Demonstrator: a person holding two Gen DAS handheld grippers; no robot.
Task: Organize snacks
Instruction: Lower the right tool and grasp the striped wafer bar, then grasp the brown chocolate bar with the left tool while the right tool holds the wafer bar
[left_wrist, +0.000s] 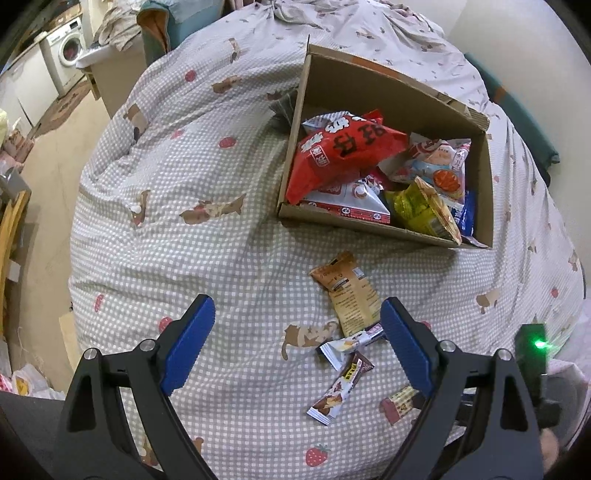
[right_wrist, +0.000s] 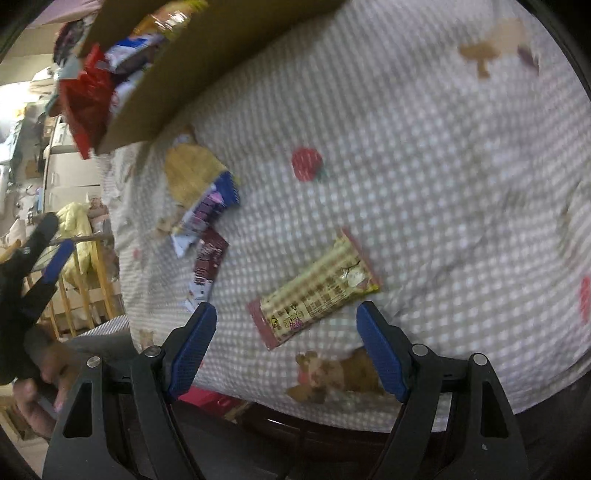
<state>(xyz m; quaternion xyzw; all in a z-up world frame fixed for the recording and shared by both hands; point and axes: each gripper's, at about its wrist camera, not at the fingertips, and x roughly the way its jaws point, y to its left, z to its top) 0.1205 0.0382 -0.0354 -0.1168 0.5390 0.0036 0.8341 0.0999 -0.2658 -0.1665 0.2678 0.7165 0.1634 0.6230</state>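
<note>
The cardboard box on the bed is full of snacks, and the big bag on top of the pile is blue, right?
Almost. The cardboard box on the bed does hold snacks, but the big bag on top is red, not blue. The left wrist view shows it clearly.

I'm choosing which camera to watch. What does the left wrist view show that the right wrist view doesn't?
Only left: the whole inside of the box with its yellow bag, and a washing machine.
Only right: the full yellow-green bar between the open right gripper, and the left gripper from outside.
Both: the checked blanket, red bag, tan packet and brown bar.
</note>
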